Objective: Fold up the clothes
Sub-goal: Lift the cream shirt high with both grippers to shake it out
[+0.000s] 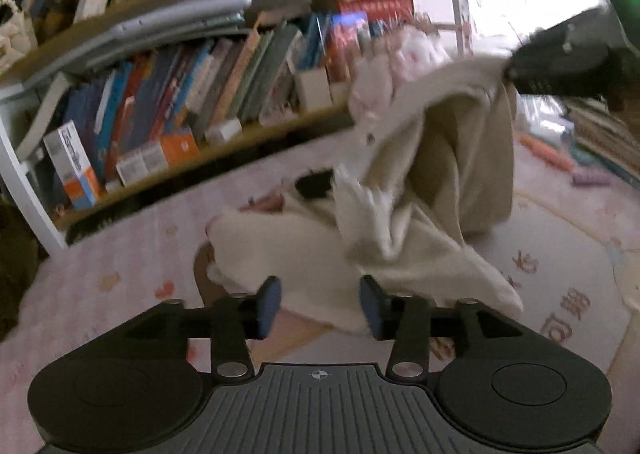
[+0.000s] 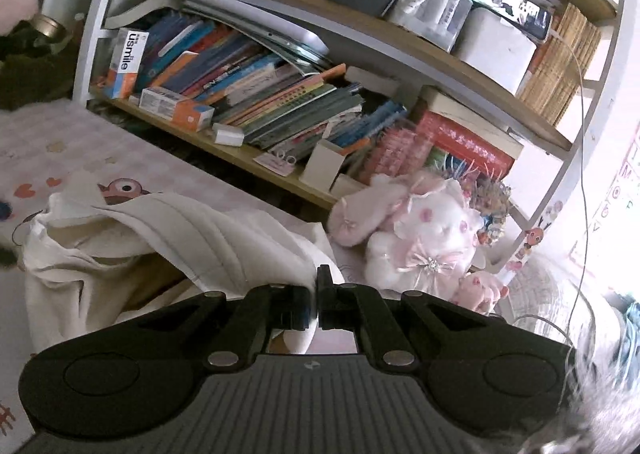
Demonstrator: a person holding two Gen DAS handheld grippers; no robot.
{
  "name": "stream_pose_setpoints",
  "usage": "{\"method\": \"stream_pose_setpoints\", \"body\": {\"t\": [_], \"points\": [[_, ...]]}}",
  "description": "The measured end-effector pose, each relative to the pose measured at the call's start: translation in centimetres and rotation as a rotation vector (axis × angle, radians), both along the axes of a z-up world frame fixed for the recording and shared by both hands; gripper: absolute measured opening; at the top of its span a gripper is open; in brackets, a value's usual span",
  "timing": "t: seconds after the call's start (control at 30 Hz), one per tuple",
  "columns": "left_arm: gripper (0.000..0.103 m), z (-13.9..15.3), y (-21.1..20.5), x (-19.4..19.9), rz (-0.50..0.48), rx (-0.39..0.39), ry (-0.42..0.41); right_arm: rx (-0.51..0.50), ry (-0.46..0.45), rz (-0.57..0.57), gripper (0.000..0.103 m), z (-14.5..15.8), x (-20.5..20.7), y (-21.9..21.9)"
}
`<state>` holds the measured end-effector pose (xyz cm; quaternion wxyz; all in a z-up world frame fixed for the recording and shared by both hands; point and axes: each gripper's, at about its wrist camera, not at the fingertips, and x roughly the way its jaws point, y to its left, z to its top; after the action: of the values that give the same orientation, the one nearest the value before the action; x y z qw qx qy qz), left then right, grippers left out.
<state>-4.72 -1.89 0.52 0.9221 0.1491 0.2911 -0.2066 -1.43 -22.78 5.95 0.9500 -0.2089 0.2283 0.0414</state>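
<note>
Right wrist: garment between tongs

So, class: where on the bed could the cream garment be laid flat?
Bare pink sheet lies between the cream garment and the bookshelf. Crowded: the plush rabbit beside the right gripper. Left gripper is free.

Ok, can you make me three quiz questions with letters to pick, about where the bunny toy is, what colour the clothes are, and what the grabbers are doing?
1. The plush bunny sits:
A. in front of the bookshelf
B. on the top shelf
C. inside a box

2. The garment is:
A. black
B. cream
C. red

3. The left gripper is:
A. shut on cloth
B. open, holding nothing
C. out of view

Answers:
1 A, it rests on the bed below the books.
2 B, pale cream fabric.
3 B, its jaws stand apart; the right gripper pinches the garment.
</note>
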Motion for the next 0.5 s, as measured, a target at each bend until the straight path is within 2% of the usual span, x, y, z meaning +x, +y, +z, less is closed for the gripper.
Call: {"method": "stream_pose_setpoints", "body": {"t": [0.03, 0.07, 0.2, 0.3, 0.33, 0.37, 0.43, 0.47, 0.5], "points": [[0.051, -0.4, 0.0, -0.3, -0.002, 0.006, 0.011, -0.001, -0.002, 0.002, 0.004, 0.0, 0.1, 0.0], [0.051, -0.4, -0.2, -0.5, -0.006, -0.02, 0.023, -0.006, -0.003, 0.003, 0.004, 0.0, 0.1, 0.2], [0.072, 0.2, -0.7, -0.1, -0.025, -0.2, 0.064, -0.007, 0.0, -0.005, 0.004, -0.2, 0.1, 0.4], [0.071, -0.8, -2.1, 1.3, 0.009, -0.217, 0.118, -0.005, 0.009, -0.011, 0.004, -0.3, 0.1, 0.1], [0.067, -1.3, -2.6, 2.0, 0.032, -0.223, 0.149, -0.004, 0.014, -0.014, 0.004, -0.4, 0.1, 0.0], [0.066, -1.5, -2.6, 2.6, 0.04, -0.26, 0.177, -0.003, 0.02, -0.016, 0.004, -0.5, 0.1, -0.2], [0.039, -2.0, -2.7, 3.7, 0.052, -0.343, 0.243, -0.001, 0.03, -0.018, 0.004, -0.6, 0.1, -0.4], [0.014, -2.2, -2.6, 4.1, 0.056, -0.387, 0.281, 0.0, 0.035, -0.019, 0.004, -0.7, 0.0, -0.5], [0.006, -2.5, -2.6, 4.6, 0.059, -0.432, 0.319, 0.002, 0.042, -0.019, 0.004, -0.7, 0.0, -0.6]]}}
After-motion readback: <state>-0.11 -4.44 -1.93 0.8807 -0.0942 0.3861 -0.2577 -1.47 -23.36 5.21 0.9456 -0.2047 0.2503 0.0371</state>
